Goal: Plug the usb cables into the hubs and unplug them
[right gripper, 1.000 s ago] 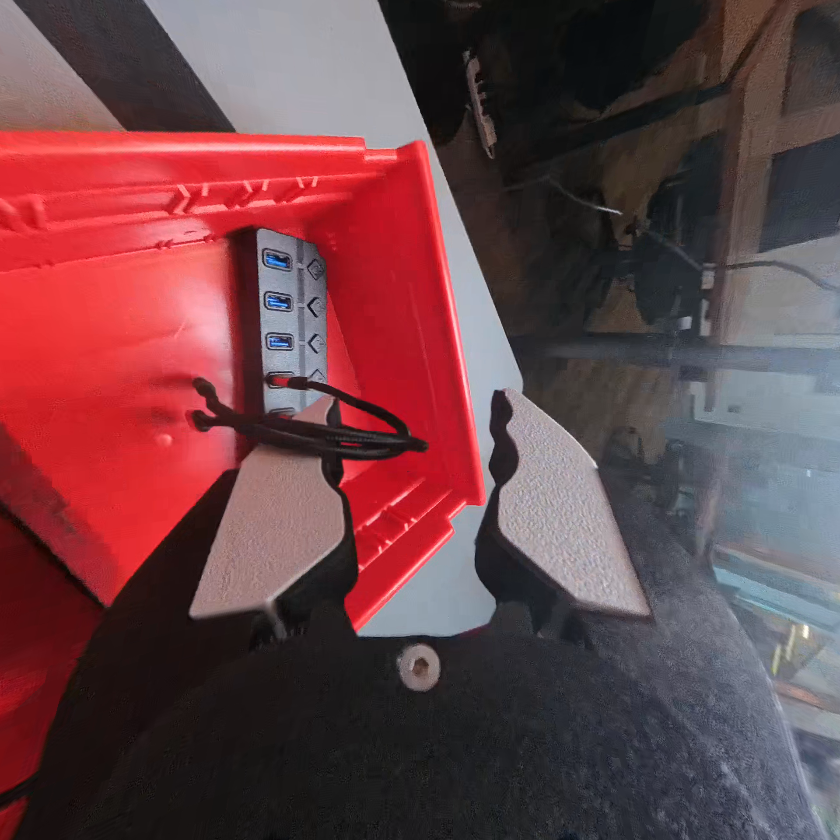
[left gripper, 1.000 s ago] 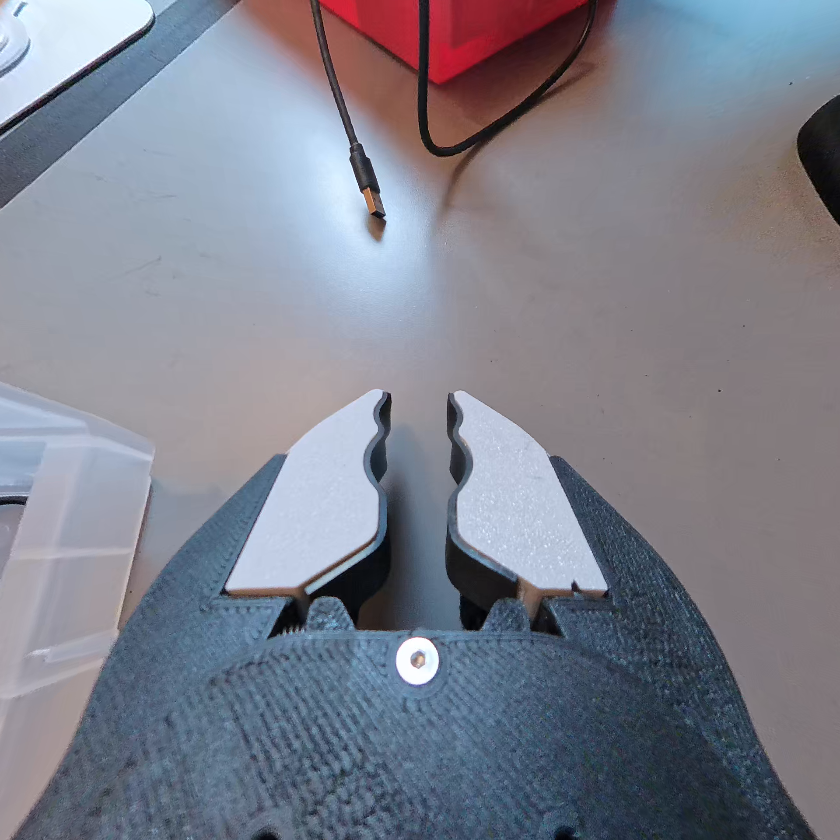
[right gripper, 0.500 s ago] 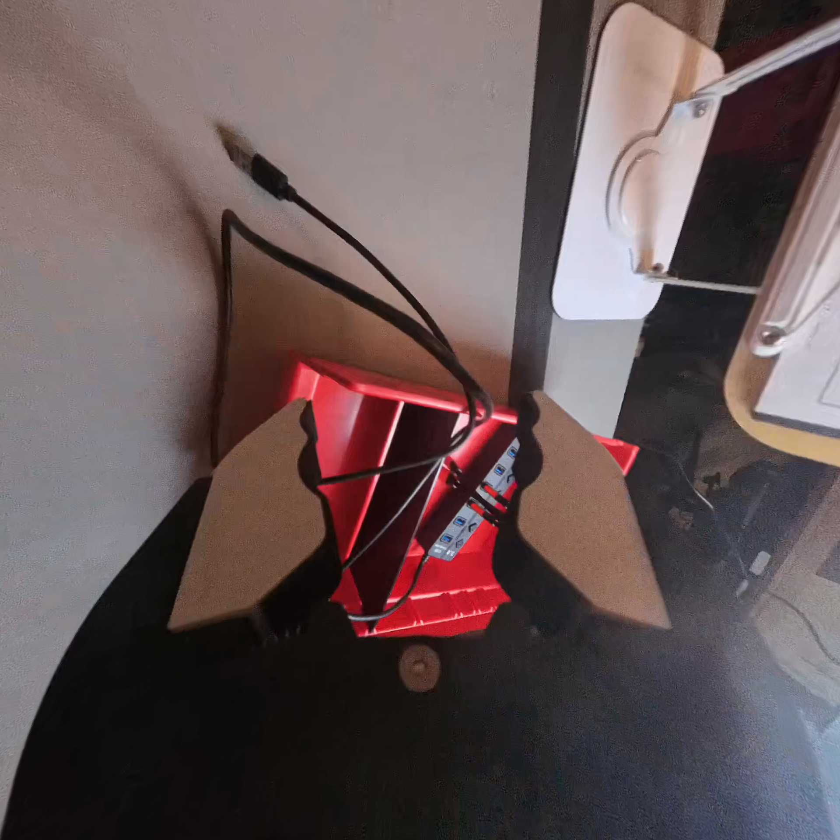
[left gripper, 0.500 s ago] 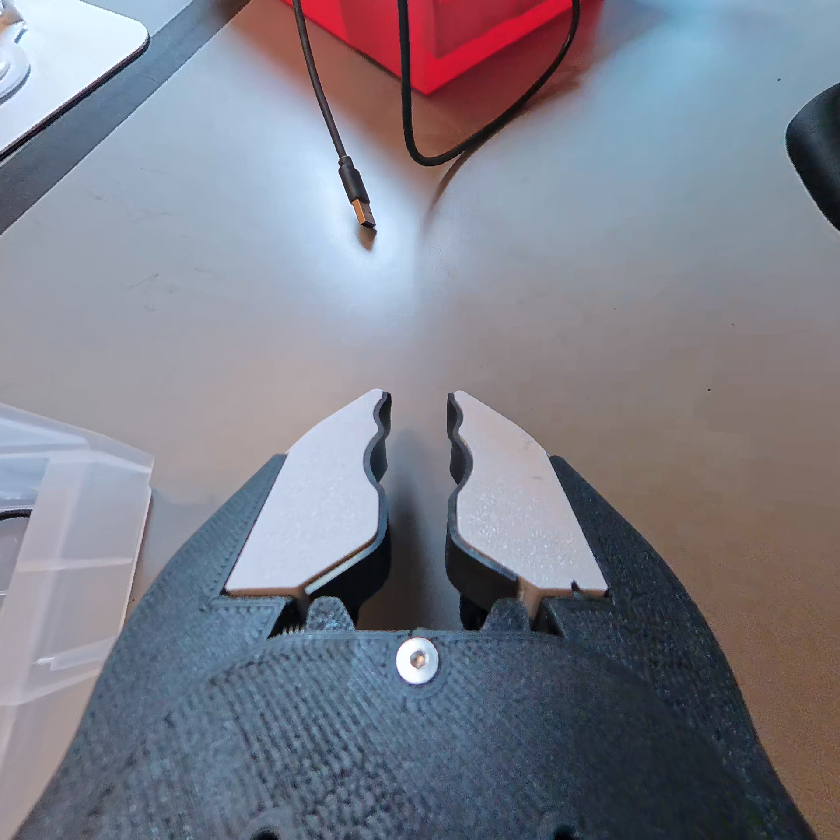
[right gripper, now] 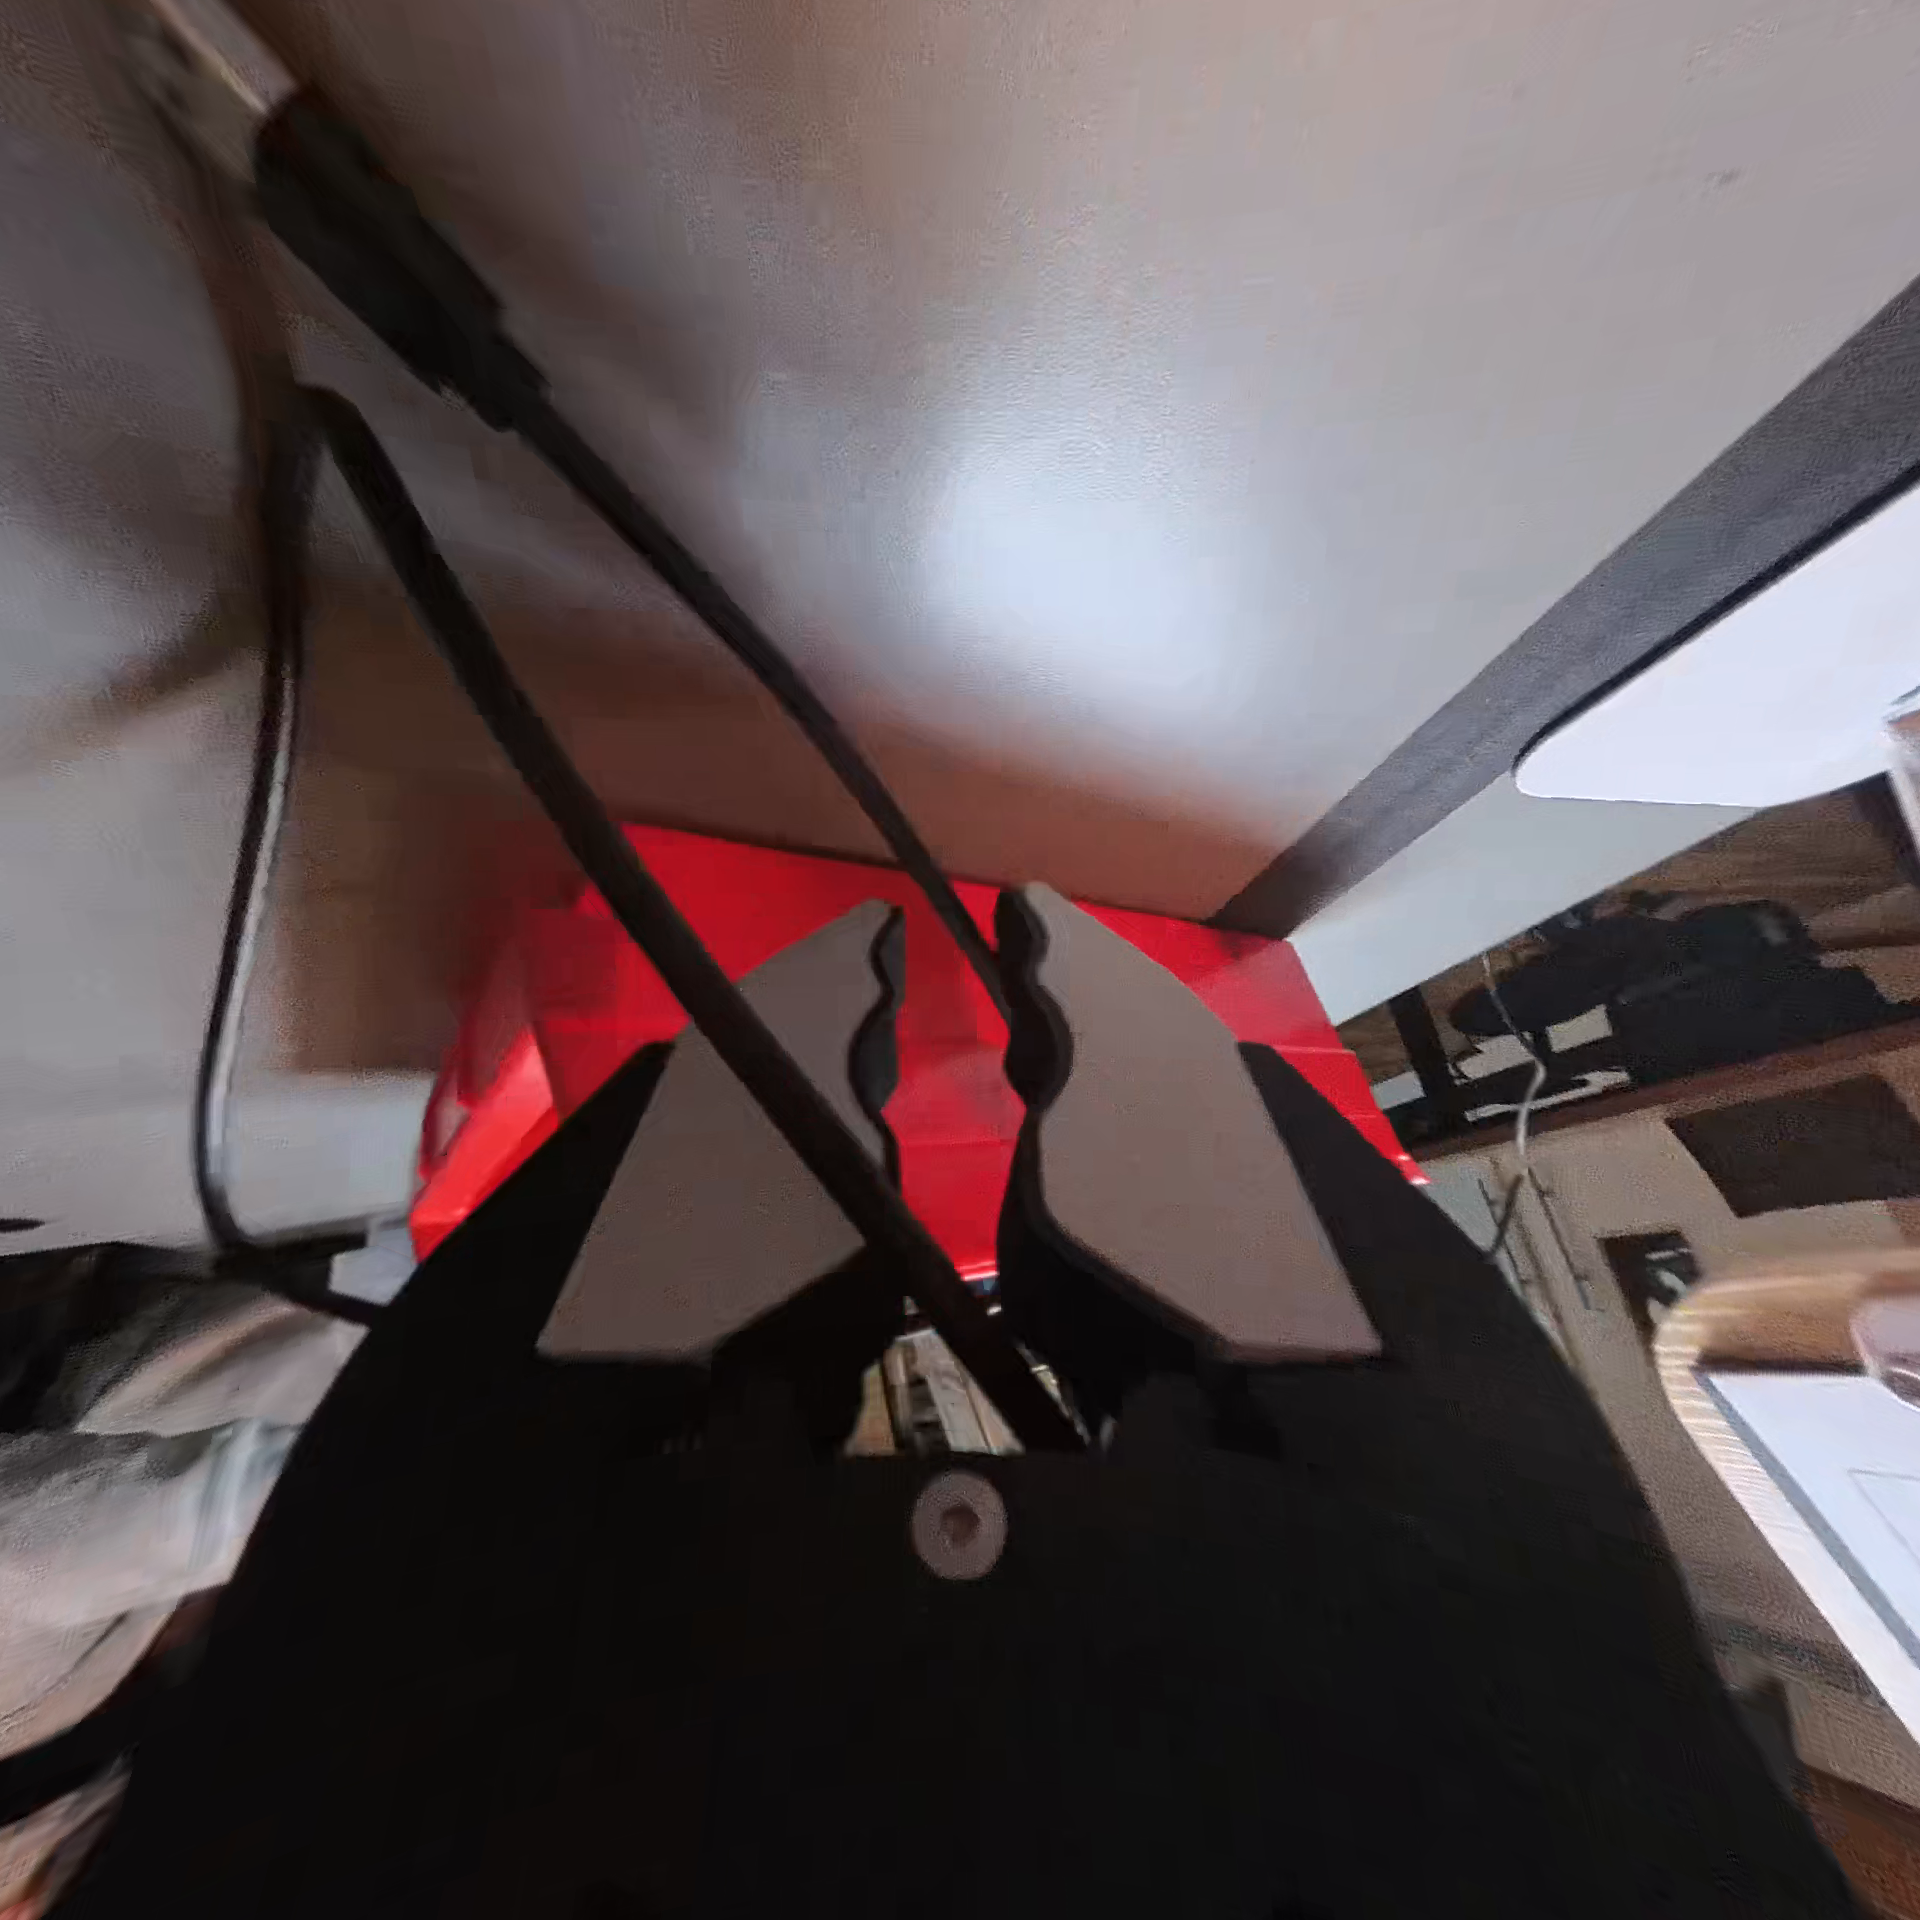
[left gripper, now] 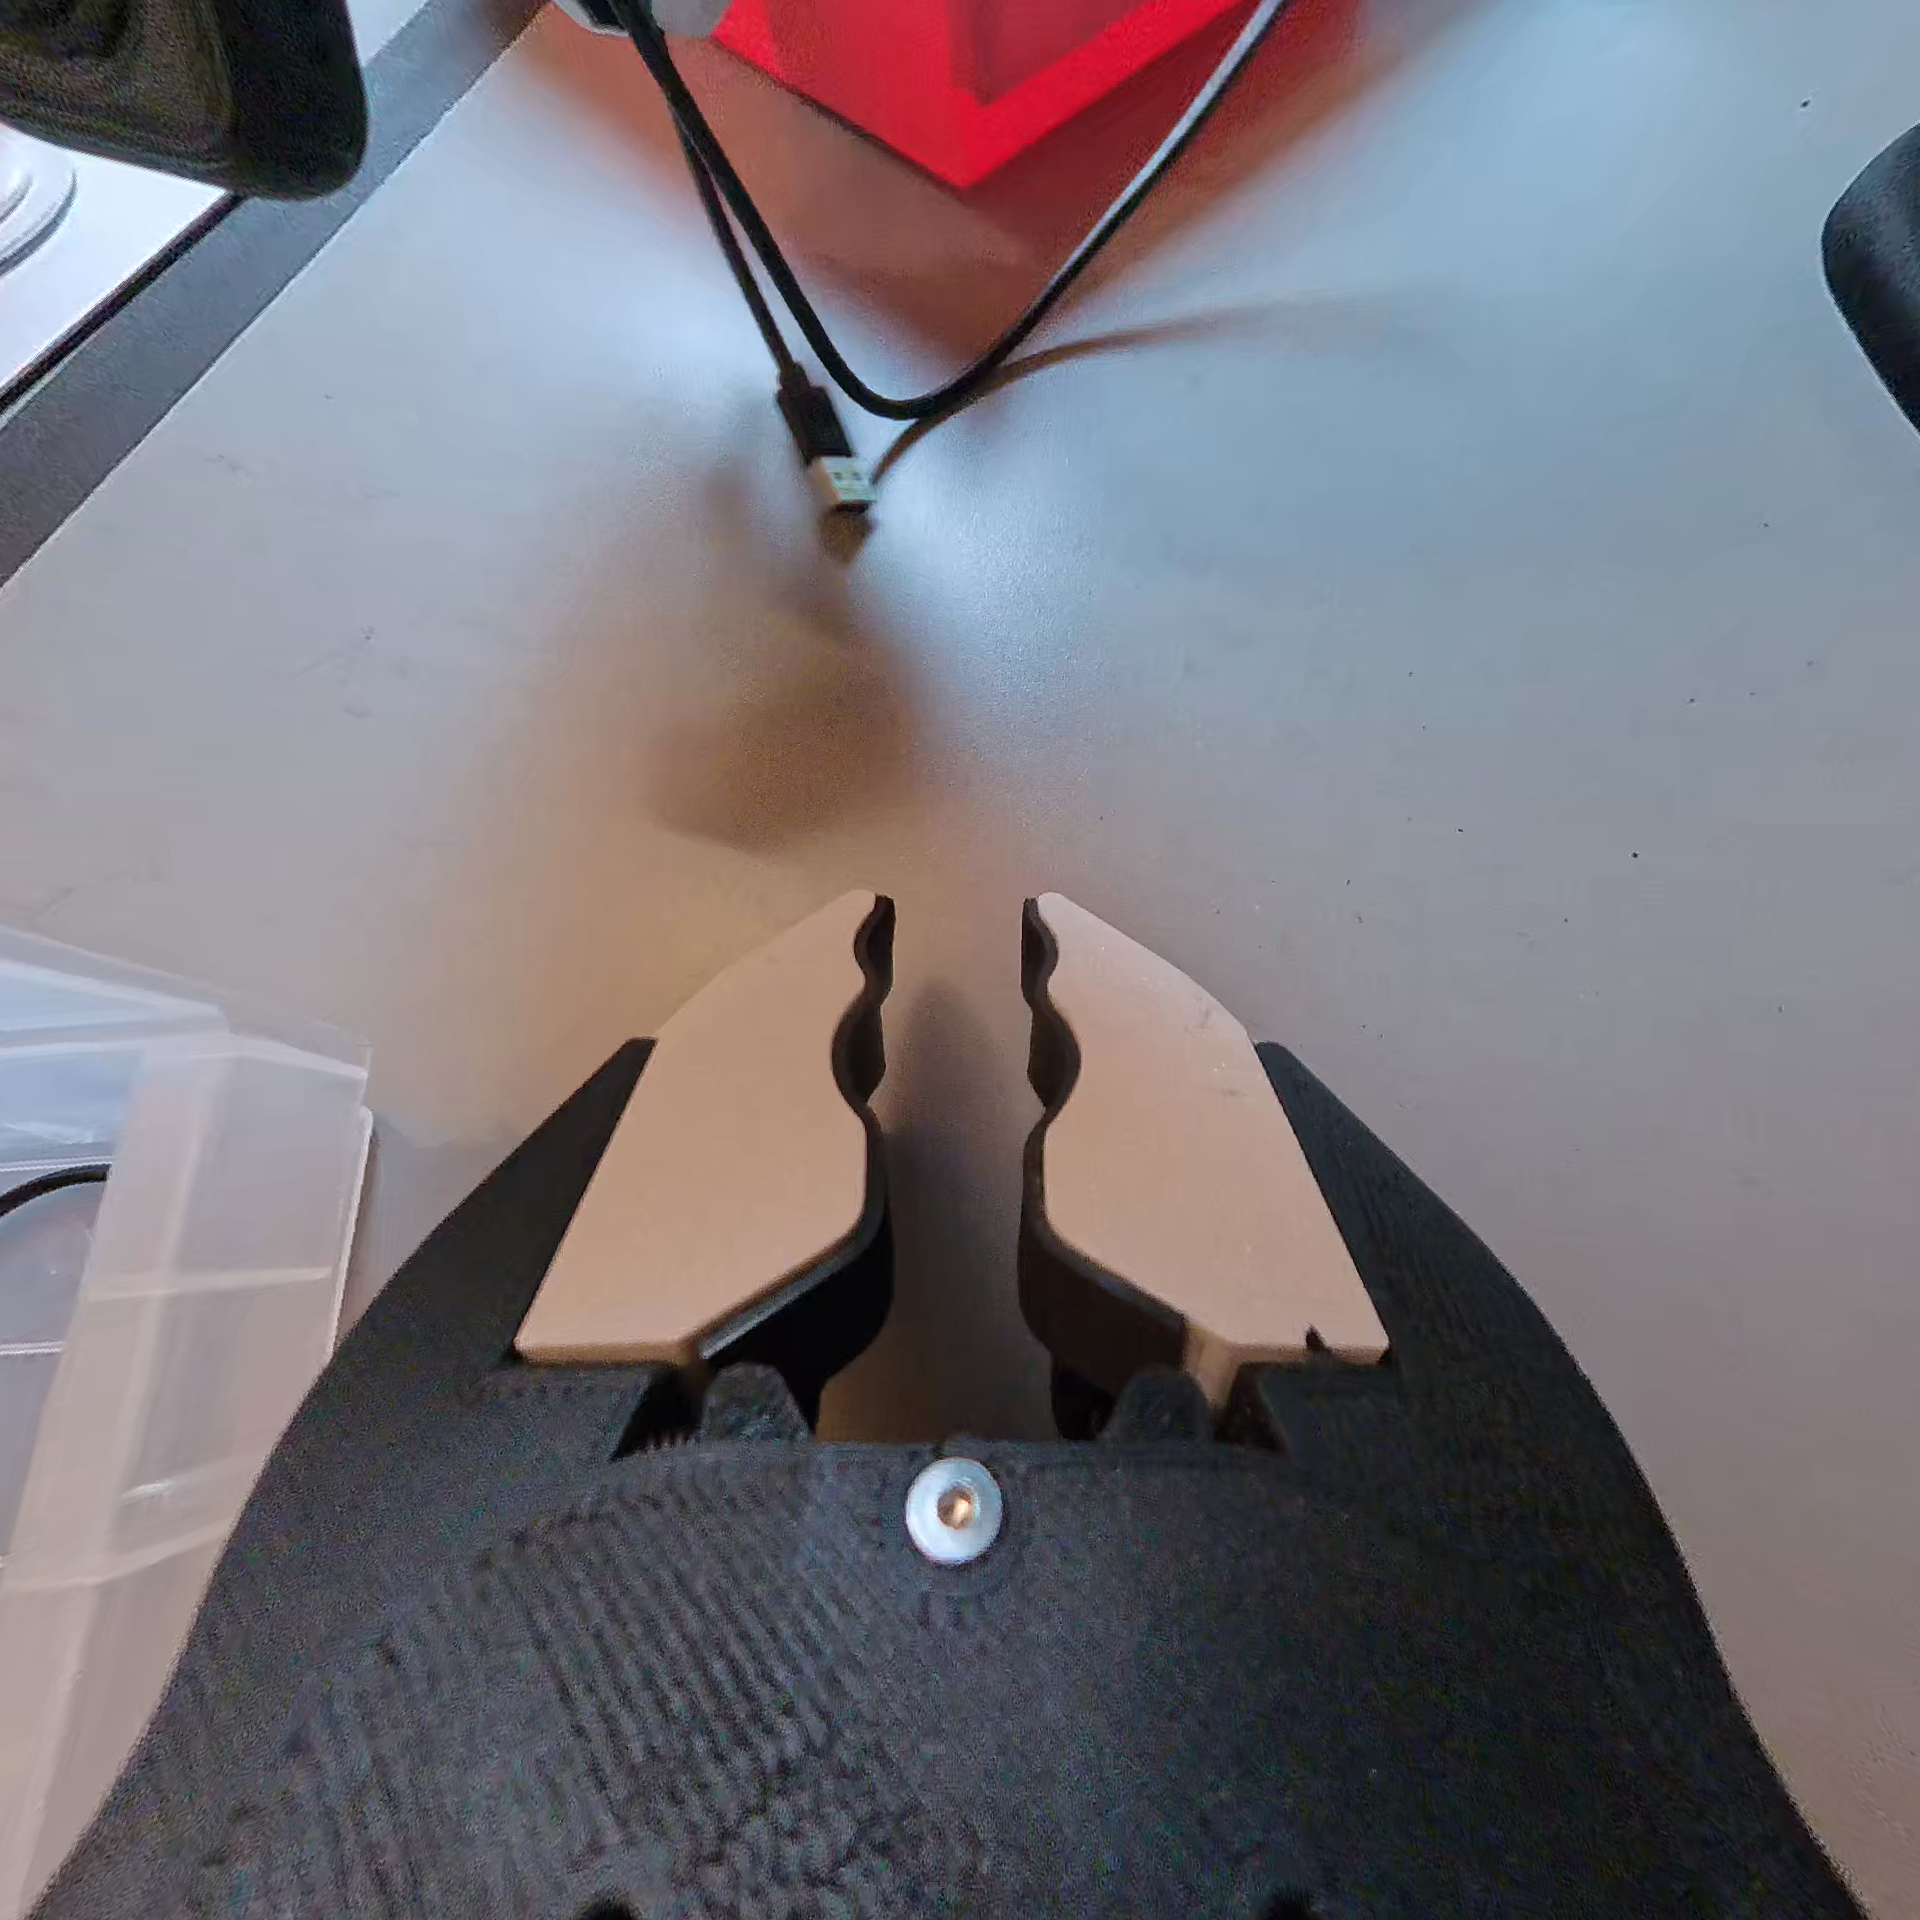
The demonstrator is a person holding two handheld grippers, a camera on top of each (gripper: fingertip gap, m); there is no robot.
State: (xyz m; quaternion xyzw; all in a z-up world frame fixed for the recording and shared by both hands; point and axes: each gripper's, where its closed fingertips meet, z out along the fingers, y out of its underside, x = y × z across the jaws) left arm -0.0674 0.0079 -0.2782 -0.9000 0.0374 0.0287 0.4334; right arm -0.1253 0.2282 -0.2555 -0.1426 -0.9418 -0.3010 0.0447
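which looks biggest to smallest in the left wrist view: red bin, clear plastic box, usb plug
1. clear plastic box, though it sits nearest the camera and runs out of frame
2. red bin, also cut off by the frame, so its rank against the box is unsure
3. usb plug, clearly smallest

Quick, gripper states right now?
Left gripper: open, empty.
Right gripper: narrow gap, black cable running through it; whether it grips cannot be told.
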